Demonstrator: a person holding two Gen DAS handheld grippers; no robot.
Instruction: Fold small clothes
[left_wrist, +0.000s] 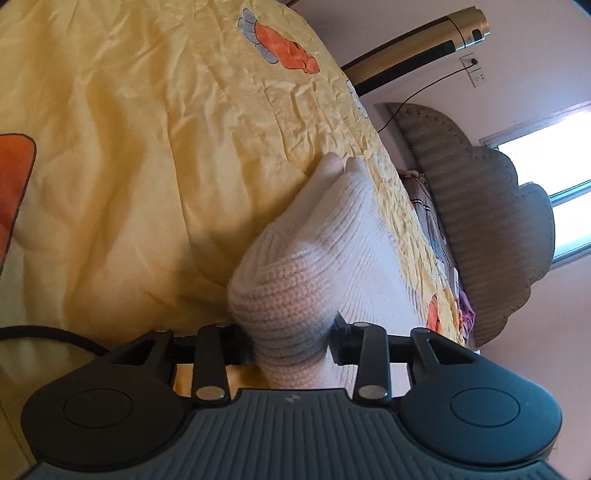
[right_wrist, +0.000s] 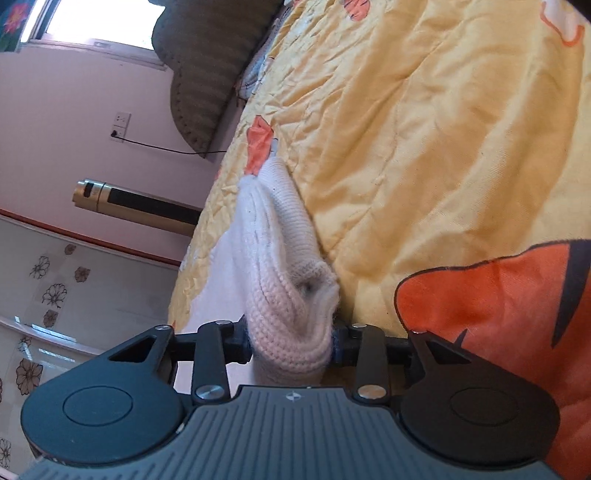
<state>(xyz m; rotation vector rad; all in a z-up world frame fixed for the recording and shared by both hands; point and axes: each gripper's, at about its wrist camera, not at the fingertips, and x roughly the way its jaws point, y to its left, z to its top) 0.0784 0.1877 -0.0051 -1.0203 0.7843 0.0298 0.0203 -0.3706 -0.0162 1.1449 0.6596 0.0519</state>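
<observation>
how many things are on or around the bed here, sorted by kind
knit garments: 1, the white knit piece lying on the yellow bedspread, between the jaws of the left gripper and the right gripper
bedspreads: 1
grippers: 2
headboards: 1, the grey headboard
tower fans: 1, the gold tower fan
total: 6

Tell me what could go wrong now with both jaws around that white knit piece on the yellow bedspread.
1. The white knit garment sits bunched thick in the left gripper and right gripper, so the fold may come out lumpy.
2. It lies near the edge of the yellow bedspread and might slide off.
</observation>
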